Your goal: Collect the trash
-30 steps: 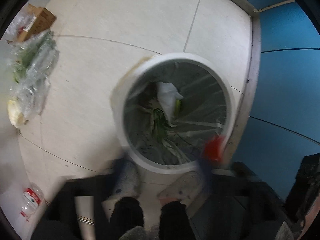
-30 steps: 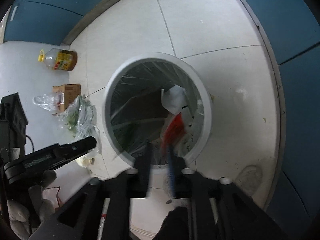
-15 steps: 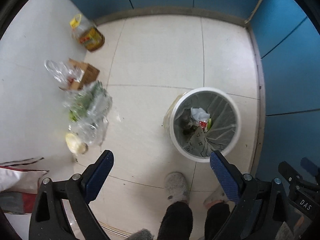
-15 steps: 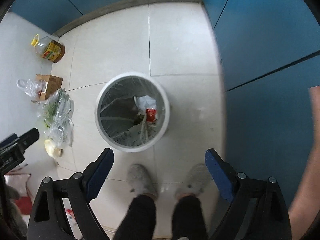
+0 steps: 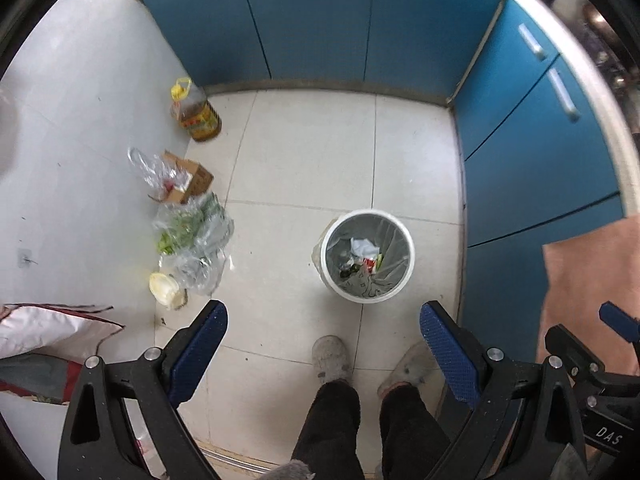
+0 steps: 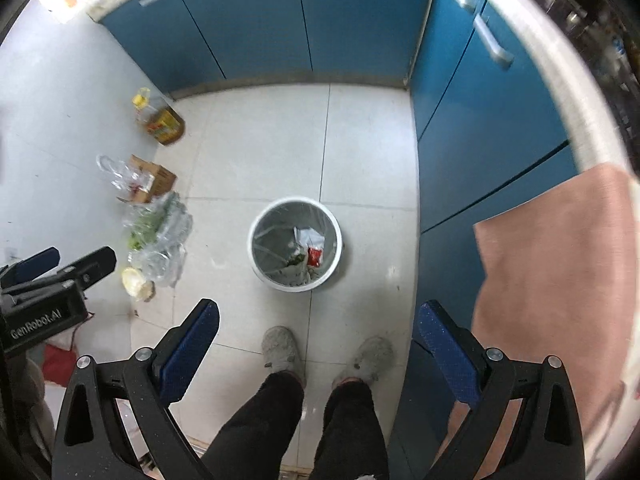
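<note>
Kitchen corner: pale tiled floor (image 5: 304, 168) bounded by blue cabinets (image 5: 320, 28).

Left wrist view. My left gripper (image 5: 324, 344) points almost straight down, jaws spread wide with nothing between them. The white trash bin (image 5: 405, 280), lined with clear film, stands on the floor at about 1 o'clock from my gripper. It already contains a crumpled white wrapper (image 5: 364, 246) and a red packet (image 5: 371, 264). At 10 o'clock, well apart from the bin, lies a loose heap: clear plastic bags of greens (image 5: 192, 236), a cardboard box (image 5: 192, 180) and a pale vegetable scrap (image 5: 164, 288). An oil bottle (image 5: 196, 112) stands at 11 o'clock near the cabinet base. My slippers (image 5: 330, 358) sit just below the bin.

Right wrist view. My right gripper (image 6: 316, 344) has just been opening; its jaws now gape wide and empty. The bin (image 6: 258, 264) lies at 12 o'clock. A pink cloth (image 6: 560, 280) hangs at 3 o'clock.

Hazards, as I judge them: the thin bags could tear or slip from the pads when pinched, spilling greens. The full oil bottle might be mistaken for rubbish. A careless reach could also knock the light bin over.
</note>
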A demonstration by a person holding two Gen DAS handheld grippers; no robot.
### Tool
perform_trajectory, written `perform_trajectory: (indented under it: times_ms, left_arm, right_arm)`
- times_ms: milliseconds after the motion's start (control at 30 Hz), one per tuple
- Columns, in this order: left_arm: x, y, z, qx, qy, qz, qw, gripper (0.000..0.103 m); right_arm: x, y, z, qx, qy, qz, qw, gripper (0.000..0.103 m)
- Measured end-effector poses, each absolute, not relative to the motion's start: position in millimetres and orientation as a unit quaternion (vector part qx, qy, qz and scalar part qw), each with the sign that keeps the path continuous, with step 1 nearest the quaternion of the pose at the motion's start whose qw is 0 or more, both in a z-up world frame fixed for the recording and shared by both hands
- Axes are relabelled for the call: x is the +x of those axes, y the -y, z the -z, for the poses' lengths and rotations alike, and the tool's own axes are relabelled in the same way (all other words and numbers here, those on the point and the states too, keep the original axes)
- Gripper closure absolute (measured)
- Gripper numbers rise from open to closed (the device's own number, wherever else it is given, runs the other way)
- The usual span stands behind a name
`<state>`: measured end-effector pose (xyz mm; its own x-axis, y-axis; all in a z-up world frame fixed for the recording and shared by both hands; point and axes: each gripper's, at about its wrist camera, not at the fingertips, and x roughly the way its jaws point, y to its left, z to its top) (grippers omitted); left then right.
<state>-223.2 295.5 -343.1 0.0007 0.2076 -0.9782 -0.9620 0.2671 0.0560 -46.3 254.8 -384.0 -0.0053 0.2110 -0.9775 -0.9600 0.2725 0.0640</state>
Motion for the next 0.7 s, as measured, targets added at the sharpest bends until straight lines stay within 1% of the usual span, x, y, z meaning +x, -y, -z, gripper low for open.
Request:
perform_trajectory:
  times_ms: [100,200,300,400,533,567,700]
  left_arm:
    - [-221.2,-279.9,305.9,-0.359,-0.510,-0.480,0.617,0.005]
    - [-220.4,-265.9,279.4,-0.351,-0.507,-0.478,0.625,0.005]
    - [-220.0,-255.4,257.6,-0.350,-0.499,-0.482,0.630,0.005]
    - [-213.2,-247.5,235.0,-0.332,-0.486,-0.488,0.645,0.005]
    - [-185.8,-245.3,209.4,-0.294,-0.464,-0.491,0.676,0.004]
    - [-171.7,-245.2,203.1,-0.282,-0.462,-0.484,0.687,0.000]
    - [-113.7,-241.5,189.3,-0.249,-0.467,-0.459,0.714,0.000]
  right_arm:
    - [-49.0,-240.1,345.5,-0.354,-0.510,-0.496,0.608,0.002]
    - [-50.5,-225.3,317.0,-0.338,-0.514,-0.502,0.608,0.002]
    - [-48.4,-212.1,298.7,-0.317,-0.519,-0.509,0.609,0.002]
    - [-36.9,-197.1,276.8,-0.269,-0.536,-0.518,0.610,0.002]
    - [-0.5,-168.1,241.3,-0.172,-0.533,-0.518,0.647,0.002]
    - [7.4,-162.4,234.4,-0.157,-0.531,-0.514,0.655,0.002]
    - [68.9,-119.2,206.6,-0.088,-0.526,-0.473,0.701,0.002]
